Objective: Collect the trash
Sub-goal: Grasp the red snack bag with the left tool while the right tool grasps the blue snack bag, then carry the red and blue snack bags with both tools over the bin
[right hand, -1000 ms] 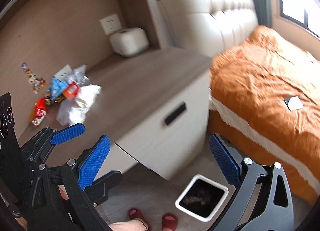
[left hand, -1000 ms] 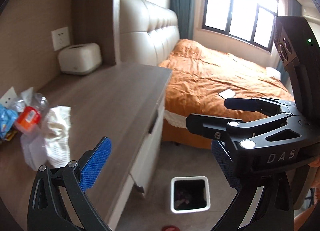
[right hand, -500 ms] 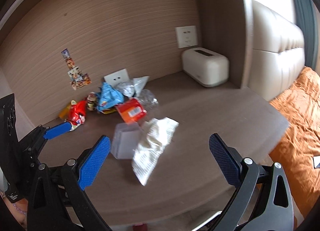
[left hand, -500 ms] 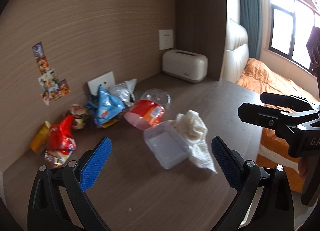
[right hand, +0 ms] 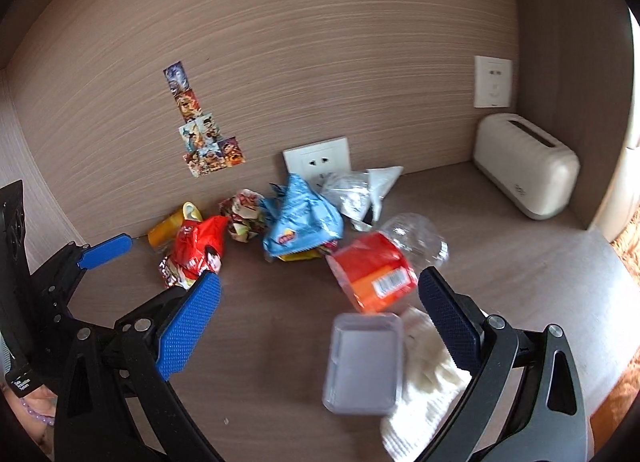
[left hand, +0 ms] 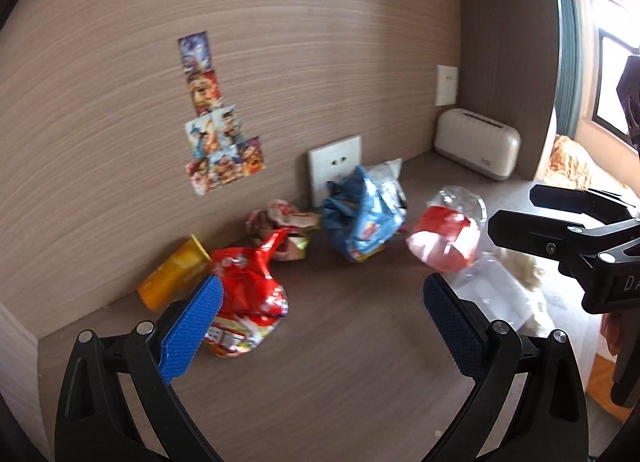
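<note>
Trash lies on the wooden desk (right hand: 280,342) along the wall: a yellow cup (right hand: 170,228), a red snack bag (right hand: 198,252), a crumpled wrapper (right hand: 244,216), a blue chip bag (right hand: 302,220), clear plastic (right hand: 356,192), a crushed bottle with a red label (right hand: 376,270), a clear plastic box (right hand: 364,362) and a white tissue (right hand: 424,378). My left gripper (left hand: 316,326) is open and empty, just in front of the red bag (left hand: 246,294). My right gripper (right hand: 320,318) is open and empty over the bottle and box; it also shows at the right of the left wrist view (left hand: 580,230).
A white tissue box (right hand: 524,170) stands at the desk's back right corner under a wall socket (right hand: 493,82). Another socket (right hand: 318,160) and stickers (right hand: 204,134) are on the wall behind the trash. The orange bed (left hand: 576,166) lies to the right.
Both grippers have swung left from the bed and floor bin to the desk and closed in on the trash pile. Both stay open and empty.
</note>
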Action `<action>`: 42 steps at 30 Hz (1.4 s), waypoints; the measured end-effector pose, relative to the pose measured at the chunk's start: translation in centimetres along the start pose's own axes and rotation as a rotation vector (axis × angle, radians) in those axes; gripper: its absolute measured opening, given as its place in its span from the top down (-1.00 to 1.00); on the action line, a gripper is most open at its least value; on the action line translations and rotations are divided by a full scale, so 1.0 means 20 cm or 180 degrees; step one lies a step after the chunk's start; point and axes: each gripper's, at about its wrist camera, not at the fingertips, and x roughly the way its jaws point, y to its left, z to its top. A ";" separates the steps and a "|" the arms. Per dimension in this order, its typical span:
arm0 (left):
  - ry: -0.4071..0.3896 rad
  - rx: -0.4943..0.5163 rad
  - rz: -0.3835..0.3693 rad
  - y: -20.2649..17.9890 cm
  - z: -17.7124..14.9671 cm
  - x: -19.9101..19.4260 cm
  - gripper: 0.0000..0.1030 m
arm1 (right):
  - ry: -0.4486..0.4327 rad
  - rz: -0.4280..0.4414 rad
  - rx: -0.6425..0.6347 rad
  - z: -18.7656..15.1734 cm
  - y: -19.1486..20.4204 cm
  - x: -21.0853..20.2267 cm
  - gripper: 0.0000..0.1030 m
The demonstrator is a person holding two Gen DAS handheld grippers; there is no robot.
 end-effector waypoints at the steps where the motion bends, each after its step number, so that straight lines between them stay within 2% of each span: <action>1: 0.0014 -0.0010 0.0006 0.03 0.00 0.02 -0.91 | 0.0014 0.0020 -0.0026 0.02 0.03 0.04 -0.91; 10: 0.0242 -0.0079 -0.0093 0.23 -0.01 0.27 -0.91 | 0.0141 -0.0004 -0.0202 0.18 0.14 0.41 -0.91; 13: 0.0349 -0.0113 -0.0114 0.27 -0.03 0.35 -0.91 | 0.0264 -0.0080 -0.0258 0.20 0.16 0.55 -0.91; 16: 0.0462 -0.0245 -0.0270 0.32 -0.05 0.43 -0.90 | 0.0402 -0.0235 -0.0322 0.20 0.16 0.66 -0.91; 17: 0.0499 -0.0274 -0.0311 0.33 -0.05 0.45 -0.87 | 0.0464 -0.0220 -0.0332 0.20 0.16 0.69 -0.91; 19: 0.0581 -0.0278 -0.0323 0.32 -0.06 0.50 -0.65 | 0.0524 -0.0264 -0.0334 0.19 0.15 0.73 -0.90; 20: 0.0627 -0.0272 -0.0325 0.32 -0.07 0.52 -0.44 | 0.0590 -0.0266 -0.0344 0.18 0.15 0.76 -0.74; 21: 0.0687 -0.0280 -0.0359 0.32 -0.08 0.55 -0.42 | 0.0616 -0.0261 -0.0350 0.17 0.15 0.78 -0.41; 23: 0.0674 -0.0294 -0.0355 0.32 -0.09 0.56 -0.39 | 0.0599 -0.0230 -0.0305 0.17 0.13 0.78 -0.37; 27: 0.0581 -0.0337 -0.0370 0.32 -0.07 0.50 -0.31 | 0.0501 -0.0087 -0.0178 0.19 0.12 0.67 -0.27; 33: 0.0320 -0.0198 -0.0341 0.25 0.03 0.25 -0.31 | 0.0111 0.0050 0.0011 0.25 0.11 0.29 -0.27; 38: 0.0097 -0.0022 -0.0412 0.12 0.11 0.02 -0.31 | -0.0192 0.0032 0.0067 0.24 0.10 -0.05 -0.27; 42: -0.0045 0.0133 -0.0545 -0.04 0.15 -0.12 -0.31 | -0.0378 -0.0137 0.0079 0.17 0.06 -0.32 -0.27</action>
